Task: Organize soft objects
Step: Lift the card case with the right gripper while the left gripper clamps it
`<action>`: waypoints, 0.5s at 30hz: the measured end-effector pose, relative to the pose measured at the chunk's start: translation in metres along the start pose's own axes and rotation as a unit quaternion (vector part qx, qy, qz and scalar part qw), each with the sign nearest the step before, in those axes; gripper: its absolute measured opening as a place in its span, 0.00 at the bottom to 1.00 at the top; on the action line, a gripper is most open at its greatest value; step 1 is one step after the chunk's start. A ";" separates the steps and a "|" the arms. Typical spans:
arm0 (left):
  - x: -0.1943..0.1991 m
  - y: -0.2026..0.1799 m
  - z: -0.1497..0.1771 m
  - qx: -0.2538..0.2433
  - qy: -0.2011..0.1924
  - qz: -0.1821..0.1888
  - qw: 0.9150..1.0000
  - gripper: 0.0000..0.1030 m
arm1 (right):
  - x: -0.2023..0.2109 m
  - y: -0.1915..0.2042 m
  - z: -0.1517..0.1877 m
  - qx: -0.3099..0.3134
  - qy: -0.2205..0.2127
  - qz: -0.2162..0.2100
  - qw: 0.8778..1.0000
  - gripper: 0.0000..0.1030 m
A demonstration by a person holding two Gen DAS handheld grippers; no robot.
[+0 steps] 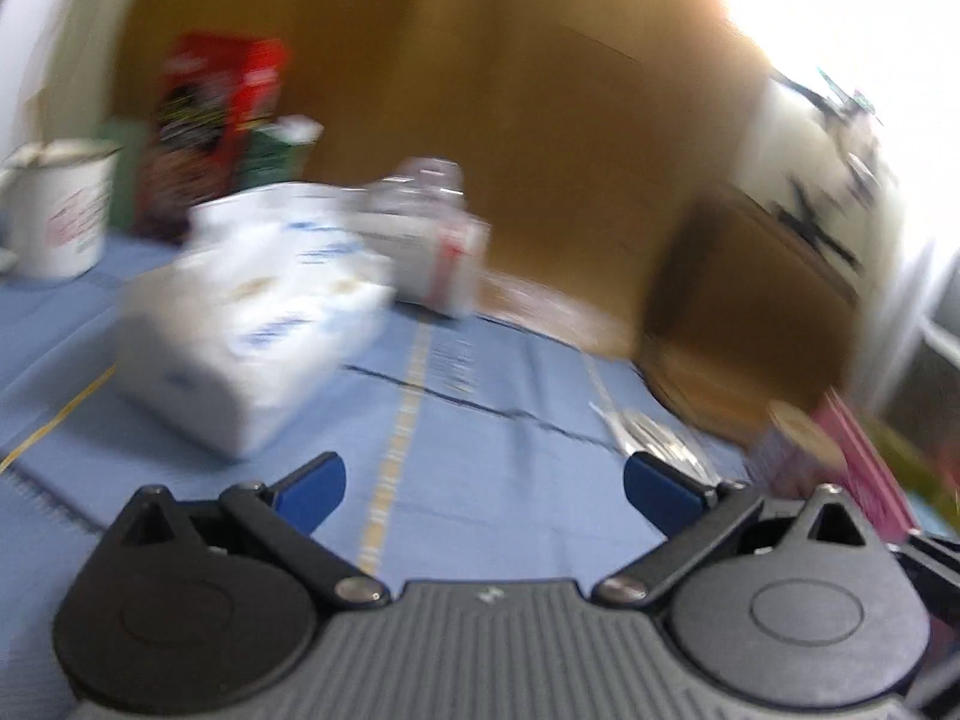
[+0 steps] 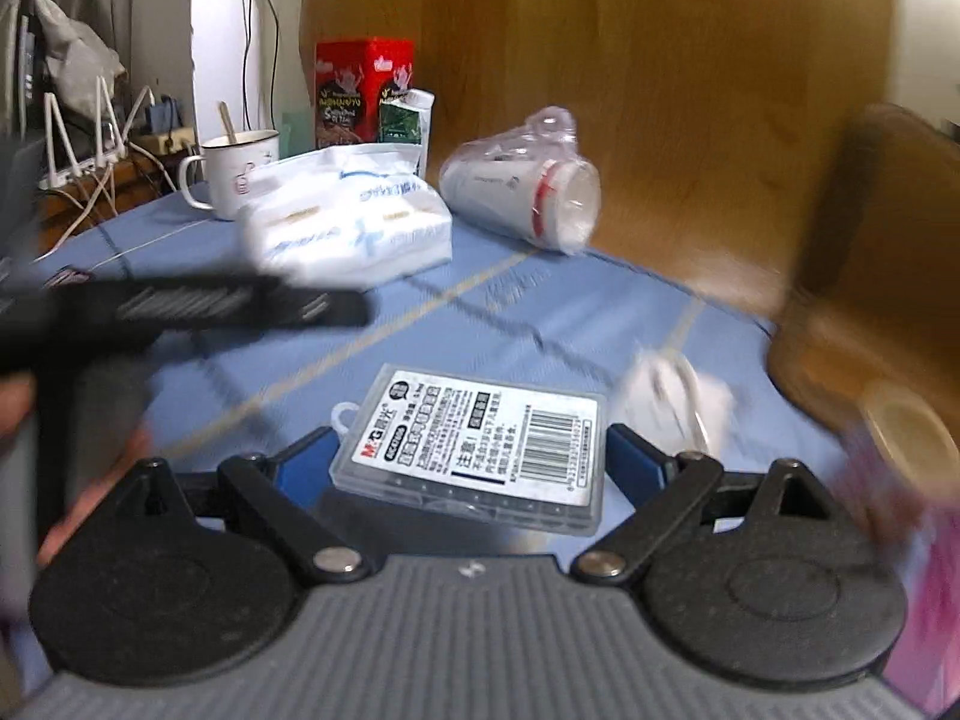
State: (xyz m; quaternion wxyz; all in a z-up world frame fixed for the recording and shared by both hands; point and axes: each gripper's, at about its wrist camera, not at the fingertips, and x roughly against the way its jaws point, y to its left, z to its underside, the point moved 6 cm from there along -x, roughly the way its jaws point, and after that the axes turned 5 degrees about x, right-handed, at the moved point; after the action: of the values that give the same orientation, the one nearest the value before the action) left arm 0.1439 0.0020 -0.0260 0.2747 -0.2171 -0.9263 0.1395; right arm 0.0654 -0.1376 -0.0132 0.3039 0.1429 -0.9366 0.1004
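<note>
My right gripper point(image 2: 468, 456) is shut on a clear flat plastic case point(image 2: 474, 450) with a white barcode label. The blue pads press on its two short sides and hold it above the blue tablecloth point(image 2: 540, 312). Beyond it lie a white soft tissue pack point(image 2: 348, 222) and a plastic-wrapped sleeve of paper cups point(image 2: 522, 192) on its side. My left gripper point(image 1: 480, 480) is open over the cloth with nothing between its fingers. The tissue pack point(image 1: 252, 324) is ahead and to its left, with the cup sleeve point(image 1: 432, 240) behind. The left wrist view is badly blurred.
At the back stand a white enamel mug point(image 2: 234, 174), a red box point(image 2: 363, 90) and a green-and-white carton point(image 2: 408, 117). A small white packet point(image 2: 672, 396) and a beige round lid point(image 2: 912, 426) lie to the right. A wooden panel point(image 2: 660, 90) rises behind the table. Cables hang at far left.
</note>
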 end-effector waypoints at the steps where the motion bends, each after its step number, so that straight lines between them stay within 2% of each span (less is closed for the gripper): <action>1: -0.001 -0.009 0.005 -0.015 0.011 0.010 1.000 0.99 | 0.007 -0.003 0.010 -0.009 -0.001 0.016 1.000 0.93; 4: -0.001 -0.034 0.023 -0.025 0.052 0.045 0.997 0.99 | 0.032 -0.016 0.048 -0.040 0.002 0.071 0.997 0.93; 8: 0.004 -0.068 0.046 -0.018 0.099 0.092 0.991 0.99 | 0.047 -0.025 0.076 -0.066 0.003 0.052 0.996 0.94; 12: 0.016 -0.088 0.053 -0.005 0.128 0.124 0.984 0.99 | 0.052 -0.025 0.084 -0.042 -0.001 0.078 0.996 0.96; 15: 0.025 -0.100 0.060 -0.013 0.154 0.133 0.979 0.89 | 0.064 -0.031 0.094 -0.053 -0.012 0.075 0.996 0.97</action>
State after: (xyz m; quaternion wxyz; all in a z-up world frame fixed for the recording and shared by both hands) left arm 0.0580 -0.0812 -0.0255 0.3903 -0.3612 -0.8372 0.1278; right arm -0.0246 -0.2057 -0.0470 0.2910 0.0572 -0.9524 0.0713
